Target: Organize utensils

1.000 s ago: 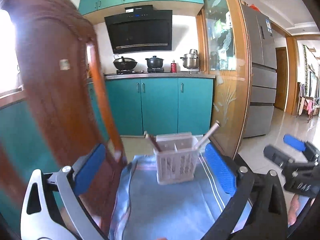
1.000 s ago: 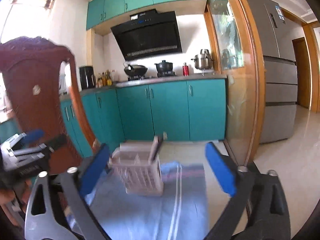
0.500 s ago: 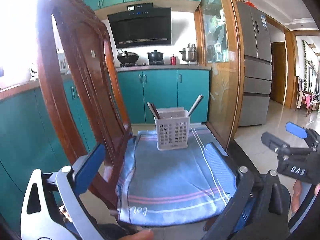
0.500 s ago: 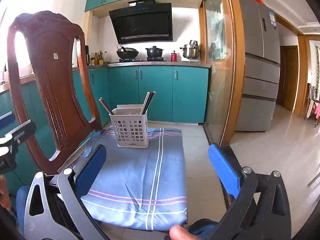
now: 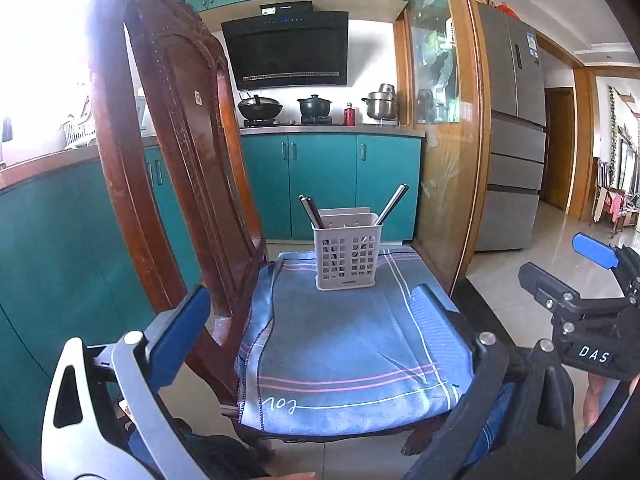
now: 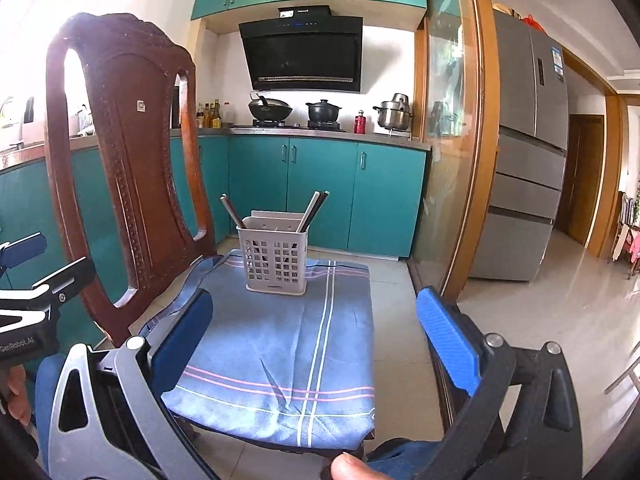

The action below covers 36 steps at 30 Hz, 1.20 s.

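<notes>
Two grippers, left and right, were wide open and empty, well short of the basket on the chair's cloth. Chopsticks leaned inside; we judged a level, centred approach best.

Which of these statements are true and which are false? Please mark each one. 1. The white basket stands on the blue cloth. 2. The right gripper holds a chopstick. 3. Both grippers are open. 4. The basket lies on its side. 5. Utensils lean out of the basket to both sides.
1. True: the white basket stands on the blue cloth that covers the seat of the wooden chair.
2. False: the right gripper is empty, short of the basket.
3. True: the left gripper and the right gripper are both open.
4. False: the basket stands upright.
5. True: the utensils on the left and those on the right lean outward.
</notes>
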{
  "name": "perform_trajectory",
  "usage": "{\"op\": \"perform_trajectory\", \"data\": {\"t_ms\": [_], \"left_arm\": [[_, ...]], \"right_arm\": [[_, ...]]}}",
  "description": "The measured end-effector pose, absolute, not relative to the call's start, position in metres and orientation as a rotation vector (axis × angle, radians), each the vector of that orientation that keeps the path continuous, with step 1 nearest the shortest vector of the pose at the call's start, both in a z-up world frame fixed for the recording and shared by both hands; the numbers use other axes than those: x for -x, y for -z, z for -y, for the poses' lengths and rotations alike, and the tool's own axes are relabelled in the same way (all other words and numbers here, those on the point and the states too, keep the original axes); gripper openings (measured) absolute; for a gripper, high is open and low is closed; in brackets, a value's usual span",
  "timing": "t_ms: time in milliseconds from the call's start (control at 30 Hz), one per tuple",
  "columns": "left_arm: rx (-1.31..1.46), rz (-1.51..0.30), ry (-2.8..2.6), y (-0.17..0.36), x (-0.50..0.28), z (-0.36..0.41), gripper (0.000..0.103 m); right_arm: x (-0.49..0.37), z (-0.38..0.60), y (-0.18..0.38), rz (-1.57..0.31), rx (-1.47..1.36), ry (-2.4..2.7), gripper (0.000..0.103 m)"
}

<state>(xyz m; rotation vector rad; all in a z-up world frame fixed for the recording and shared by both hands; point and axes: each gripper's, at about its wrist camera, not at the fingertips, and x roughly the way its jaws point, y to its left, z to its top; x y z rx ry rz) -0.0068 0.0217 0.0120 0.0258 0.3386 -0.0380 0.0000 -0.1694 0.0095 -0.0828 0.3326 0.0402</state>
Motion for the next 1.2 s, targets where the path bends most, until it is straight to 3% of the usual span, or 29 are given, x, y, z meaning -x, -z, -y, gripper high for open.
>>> {"op": "perform_trajectory", "data": {"t_ms": [1200], "left_arm": [[-0.039,-0.347,0.091,-0.01,0.007,-0.01,0.1]], "right_arm": [[0.005,0.17,-0.005,-0.34,0.097,-0.034,0.1]]}}
